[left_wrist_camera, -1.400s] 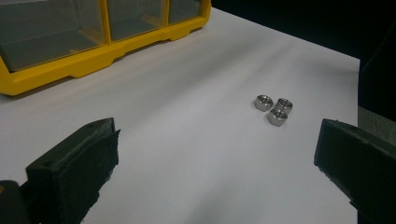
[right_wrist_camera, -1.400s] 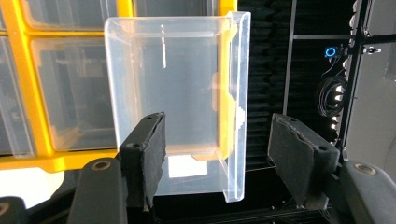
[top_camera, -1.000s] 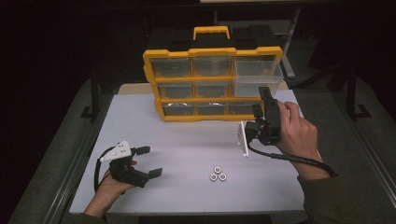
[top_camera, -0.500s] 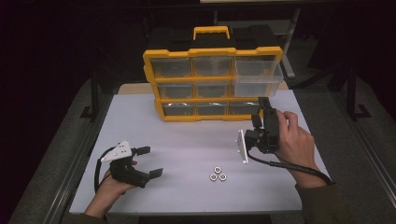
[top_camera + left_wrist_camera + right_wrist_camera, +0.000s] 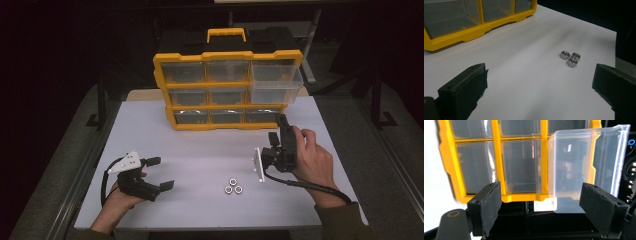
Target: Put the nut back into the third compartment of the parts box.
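Yellow-framed organizer (image 5: 227, 90) stands upright at the back of the white table (image 5: 200, 150), its top-right clear drawer (image 5: 276, 79) pulled partway out. The right gripper (image 5: 276, 131), jaws wide and holding nothing, points toward it. The left gripper (image 5: 159, 173) rests open, well apart from three steel nuts (image 5: 233, 186) mid-table.

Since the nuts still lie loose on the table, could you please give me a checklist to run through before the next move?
1. Three hex nuts clustered, unobstructed: ok.
2. Left gripper open, empty, aimed at the nuts: ok.
3. Right gripper open and empty, its jaws having just been opening: ok.
4. Top-right clear drawer pulled out of the yellow organizer to receive nuts: ok.
5. Drawer empty inside: cannot tell.
6. Right gripper clear of the drawer: ok.
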